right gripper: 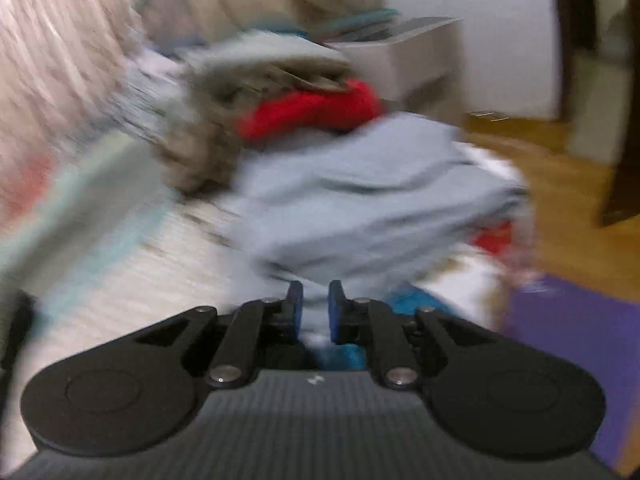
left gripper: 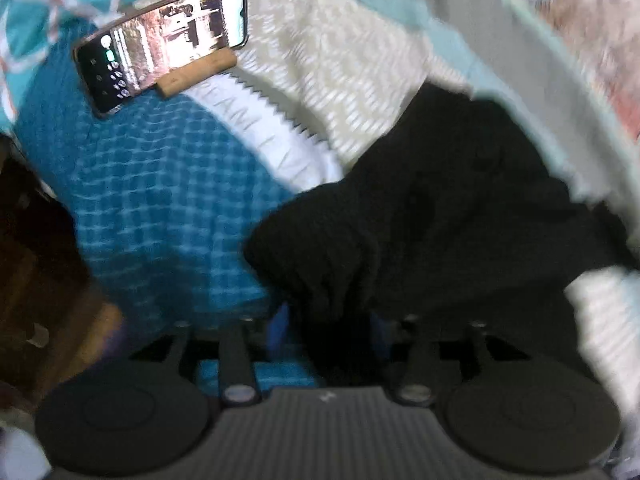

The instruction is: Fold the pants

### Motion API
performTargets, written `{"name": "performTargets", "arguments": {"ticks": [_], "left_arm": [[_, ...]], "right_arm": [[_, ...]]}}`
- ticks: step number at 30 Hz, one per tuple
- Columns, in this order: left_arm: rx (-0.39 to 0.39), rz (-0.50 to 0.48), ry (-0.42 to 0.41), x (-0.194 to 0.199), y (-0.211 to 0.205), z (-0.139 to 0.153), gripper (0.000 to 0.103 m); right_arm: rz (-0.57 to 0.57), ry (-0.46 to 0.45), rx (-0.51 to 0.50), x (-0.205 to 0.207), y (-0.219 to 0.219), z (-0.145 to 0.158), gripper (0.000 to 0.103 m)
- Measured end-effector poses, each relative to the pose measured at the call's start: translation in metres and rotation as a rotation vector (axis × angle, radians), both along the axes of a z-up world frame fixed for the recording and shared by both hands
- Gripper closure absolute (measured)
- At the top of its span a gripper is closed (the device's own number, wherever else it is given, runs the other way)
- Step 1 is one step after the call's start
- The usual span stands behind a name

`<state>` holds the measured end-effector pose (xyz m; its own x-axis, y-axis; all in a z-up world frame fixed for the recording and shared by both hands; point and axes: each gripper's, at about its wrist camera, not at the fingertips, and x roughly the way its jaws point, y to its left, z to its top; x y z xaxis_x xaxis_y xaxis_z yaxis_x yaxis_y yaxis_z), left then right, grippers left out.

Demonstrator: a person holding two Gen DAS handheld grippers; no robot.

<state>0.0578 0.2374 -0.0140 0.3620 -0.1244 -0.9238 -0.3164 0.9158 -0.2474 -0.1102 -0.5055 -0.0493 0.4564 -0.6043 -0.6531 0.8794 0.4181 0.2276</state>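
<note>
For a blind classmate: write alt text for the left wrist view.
The left gripper pinches bunched black pants over a blue checked bedspread. Beyond lies a lit phone propped on a small wooden stand. The picture is blurred.

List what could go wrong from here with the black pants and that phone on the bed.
1. The left gripper seems to pinch only a bunched edge of the black pants; the cloth could slip out or fold unevenly.
2. The phone leans on a small wooden stand close to the pants; swinging fabric might knock it over.
3. The right gripper points at the laundry pile, motion-blurred; it may snag the wrong garment.
</note>
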Motion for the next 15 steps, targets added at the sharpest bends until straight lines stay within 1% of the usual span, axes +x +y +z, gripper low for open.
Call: {"name": "performTargets", "arguments": {"ticks": [1, 2, 3, 4, 6, 8, 9, 10, 11, 13, 14, 15], "left_arm": [[0.003, -0.006, -0.012, -0.005, 0.001, 0.001, 0.05], [-0.013, -0.003, -0.032, -0.01, 0.006, 0.005, 0.05], [-0.035, 0.014, -0.062, -0.018, 0.015, 0.012, 0.05], [-0.047, 0.034, -0.094, -0.023, 0.023, 0.02, 0.052], [-0.009, 0.095, -0.17, -0.029, 0.039, 0.039, 0.051], [0.021, 0.152, -0.243, -0.021, 0.052, 0.054, 0.05], [0.038, 0.17, -0.271, -0.01, 0.056, 0.061, 0.05], [0.059, 0.166, -0.291, 0.004, 0.053, 0.065, 0.05], [0.087, 0.147, -0.312, 0.019, 0.047, 0.068, 0.05], [0.164, 0.085, -0.35, 0.059, 0.025, 0.066, 0.049], [0.181, 0.048, -0.358, 0.079, 0.014, 0.062, 0.046], [0.177, 0.011, -0.359, 0.1, 0.002, 0.056, 0.044]], "right_arm": [[-0.029, 0.042, -0.007, -0.003, -0.001, -0.006, 0.063], [-0.073, 0.051, -0.022, -0.011, 0.0, -0.009, 0.063], [-0.099, 0.033, -0.042, -0.017, 0.002, -0.007, 0.063], [-0.095, 0.009, -0.068, -0.018, 0.006, -0.002, 0.063], [-0.008, -0.017, -0.139, -0.005, 0.018, 0.014, 0.063], [0.16, -0.046, -0.211, 0.028, 0.039, 0.035, 0.063], [0.254, -0.064, -0.236, 0.048, 0.051, 0.043, 0.063], [0.367, -0.08, -0.255, 0.072, 0.066, 0.051, 0.062], [0.491, -0.09, -0.269, 0.101, 0.082, 0.057, 0.062], [0.731, -0.089, -0.297, 0.159, 0.12, 0.063, 0.058], [0.848, -0.074, -0.318, 0.191, 0.143, 0.063, 0.058], [0.938, -0.061, -0.34, 0.218, 0.163, 0.061, 0.057]]}}
